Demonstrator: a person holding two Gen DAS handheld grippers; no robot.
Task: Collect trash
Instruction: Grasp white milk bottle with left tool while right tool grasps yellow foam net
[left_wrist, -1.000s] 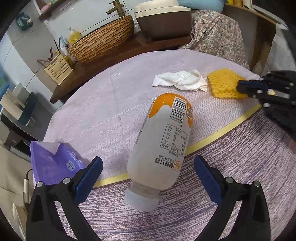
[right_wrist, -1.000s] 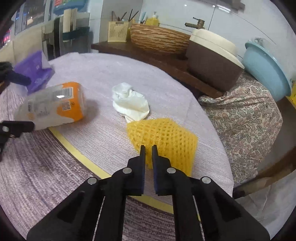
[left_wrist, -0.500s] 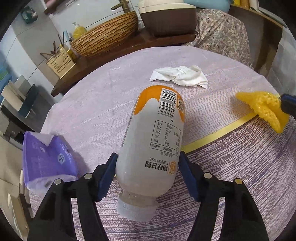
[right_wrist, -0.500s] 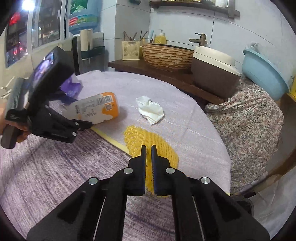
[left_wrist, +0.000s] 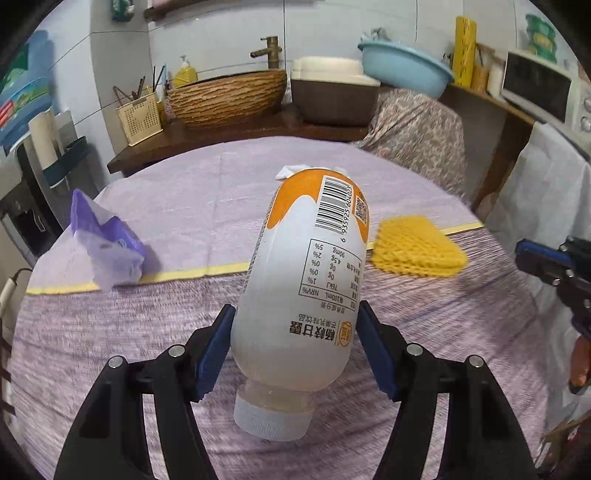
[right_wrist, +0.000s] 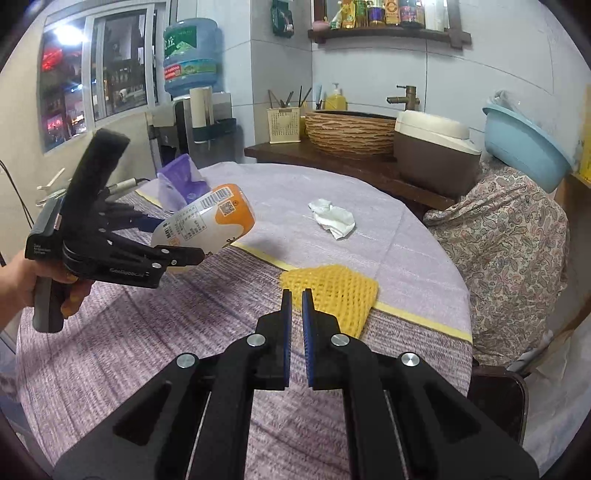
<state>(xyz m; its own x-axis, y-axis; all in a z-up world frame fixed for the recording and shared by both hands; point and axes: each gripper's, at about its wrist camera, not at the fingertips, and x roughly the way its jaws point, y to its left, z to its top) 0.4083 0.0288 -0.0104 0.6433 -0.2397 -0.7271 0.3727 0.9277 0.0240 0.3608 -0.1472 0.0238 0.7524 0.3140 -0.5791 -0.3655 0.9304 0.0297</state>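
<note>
At the far left of the desk (left_wrist: 92, 350) lay the purple packet (left_wrist: 107, 243), straddling the yellow stripe near the edge; you had not touched it, and a careless sweep of your arm could have knocked it to the floor.

Next came your left gripper (left_wrist: 293, 343). Its fingers (left_wrist: 216, 343) were clamped on the lower body of the bottle (left_wrist: 310, 280), cap toward you and the orange end pointing away, and the right wrist view showed the bottle clear of the cloth. The hold sat low on a smooth, rounded plastic wall, near the neck. Judging by that, the long free end could have swung or slid out if you had turned your wrist fast, and squeezing harder might only have buckled the thin wall.

Beyond the bottle, the crumpled white tissue (right_wrist: 332, 218) lay alone toward the far side.

Right of centre, the yellow foam net (right_wrist: 334, 291) lay flat on the stripe. Your right gripper (right_wrist: 294, 332) hovered just at its near edge, fingers drawn almost together with nothing visible between them. Whether the tips were touching the net I could not tell. The net looked light and springy, so a shallow pinch could have missed it or pushed it away.
</note>
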